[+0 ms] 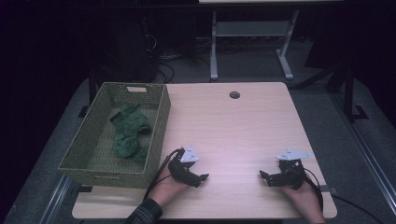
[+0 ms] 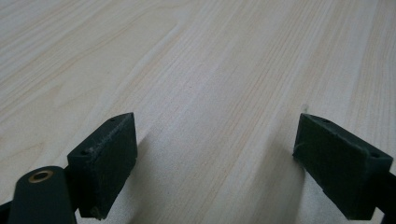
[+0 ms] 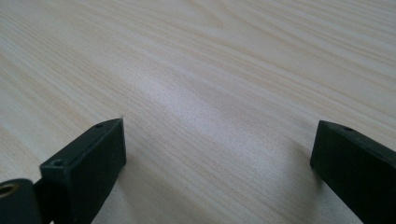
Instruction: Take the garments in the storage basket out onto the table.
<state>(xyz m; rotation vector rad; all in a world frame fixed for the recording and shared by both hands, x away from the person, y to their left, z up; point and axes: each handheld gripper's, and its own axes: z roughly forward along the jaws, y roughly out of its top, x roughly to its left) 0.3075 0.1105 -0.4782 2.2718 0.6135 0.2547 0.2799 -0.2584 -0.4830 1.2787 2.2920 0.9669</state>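
Observation:
My left gripper [image 1: 201,179] rests low over the light wooden table [image 1: 233,126] near its front edge, just right of the basket, jaws pointing right. In the left gripper view its jaws [image 2: 215,163] stand wide apart with bare wood between them. My right gripper [image 1: 264,176] sits at the front right of the table, jaws pointing left toward the other gripper. Its own view shows the gripper [image 3: 219,163] open as well, nothing between the pads. A woven green basket [image 1: 156,140] stands at the table's left and holds several dark green cloth pieces [image 1: 128,133].
A round cable hole [image 1: 234,94] sits near the table's far edge. Behind the table stand a white desk frame [image 1: 285,56] and tangled cables on a dark floor. Cables trail from both grippers off the front edge.

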